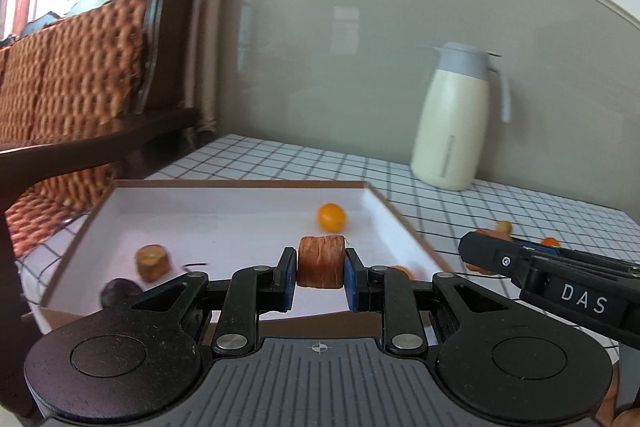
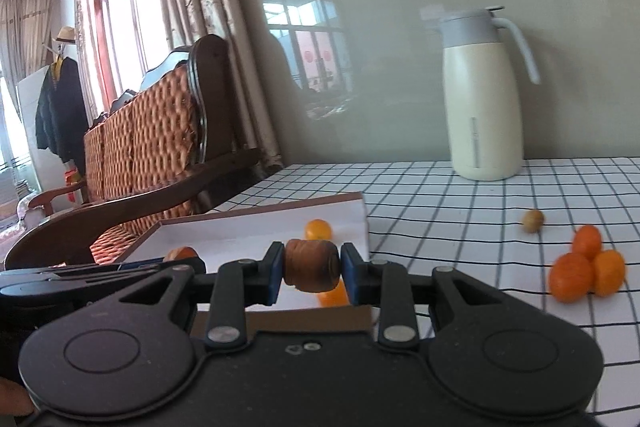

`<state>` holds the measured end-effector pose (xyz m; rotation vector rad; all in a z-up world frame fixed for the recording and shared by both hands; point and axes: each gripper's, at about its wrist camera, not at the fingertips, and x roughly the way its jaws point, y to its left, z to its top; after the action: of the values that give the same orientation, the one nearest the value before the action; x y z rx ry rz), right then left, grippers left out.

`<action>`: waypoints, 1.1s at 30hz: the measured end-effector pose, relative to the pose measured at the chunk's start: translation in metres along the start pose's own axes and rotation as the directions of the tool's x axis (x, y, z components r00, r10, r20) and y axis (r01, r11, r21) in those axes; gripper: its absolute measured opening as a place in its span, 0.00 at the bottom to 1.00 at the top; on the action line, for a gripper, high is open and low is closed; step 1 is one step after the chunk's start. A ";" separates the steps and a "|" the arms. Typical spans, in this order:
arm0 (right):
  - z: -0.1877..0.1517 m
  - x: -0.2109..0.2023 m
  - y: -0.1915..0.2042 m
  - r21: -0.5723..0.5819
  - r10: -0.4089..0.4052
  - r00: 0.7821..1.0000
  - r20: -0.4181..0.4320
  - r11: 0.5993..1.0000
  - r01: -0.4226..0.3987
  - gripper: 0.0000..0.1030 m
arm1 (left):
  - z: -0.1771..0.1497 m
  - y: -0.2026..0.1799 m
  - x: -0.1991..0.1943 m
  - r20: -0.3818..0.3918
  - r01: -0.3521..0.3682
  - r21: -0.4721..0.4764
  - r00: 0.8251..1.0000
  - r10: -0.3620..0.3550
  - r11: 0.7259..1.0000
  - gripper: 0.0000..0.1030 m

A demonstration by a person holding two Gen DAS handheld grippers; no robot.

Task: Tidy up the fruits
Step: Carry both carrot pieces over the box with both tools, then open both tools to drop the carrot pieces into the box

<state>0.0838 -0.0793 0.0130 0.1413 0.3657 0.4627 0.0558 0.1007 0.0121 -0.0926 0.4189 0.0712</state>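
My left gripper (image 1: 321, 269) is shut on a ribbed orange-brown fruit roll (image 1: 320, 255) above the near edge of a white tray (image 1: 240, 183). Inside the tray lie a small orange fruit (image 1: 331, 217), a brown chunk (image 1: 152, 262) and a dark fruit (image 1: 119, 293). My right gripper (image 2: 312, 269) is shut on a darker brown roll (image 2: 310, 259) over the tray's near right corner (image 2: 280, 205). An orange fruit (image 2: 318, 229) sits in the tray beyond it. On the cloth to the right lie three orange fruits (image 2: 586, 263) and a small tan fruit (image 2: 532, 221).
A cream jug with a grey lid (image 2: 484, 95) stands at the back of the checked tablecloth (image 2: 460, 211) by the wall. A wooden chair with a woven cushion (image 2: 160, 131) stands left of the table. The other gripper's black body (image 1: 560, 279) is close on the right.
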 end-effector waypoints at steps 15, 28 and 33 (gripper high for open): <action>0.004 0.043 0.020 -0.007 -0.015 1.000 0.005 1.000 0.015 0.21 | 0.002 0.046 0.012 -0.004 -0.103 -0.060 0.995 0.103 0.993 0.24; 0.009 0.081 0.014 0.009 -0.066 0.997 -0.027 0.998 0.066 0.21 | 0.013 0.093 0.037 -0.033 -0.221 -0.135 0.975 0.219 0.966 0.24; 0.007 0.093 0.013 0.005 -0.103 0.993 -0.065 0.995 0.103 0.47 | 0.010 0.096 0.046 -0.062 -0.276 -0.144 0.961 0.270 0.950 0.24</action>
<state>0.1584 -0.0255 -0.0073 0.1146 0.4367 0.3643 0.0936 0.1997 -0.0048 -0.1857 0.4660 0.3754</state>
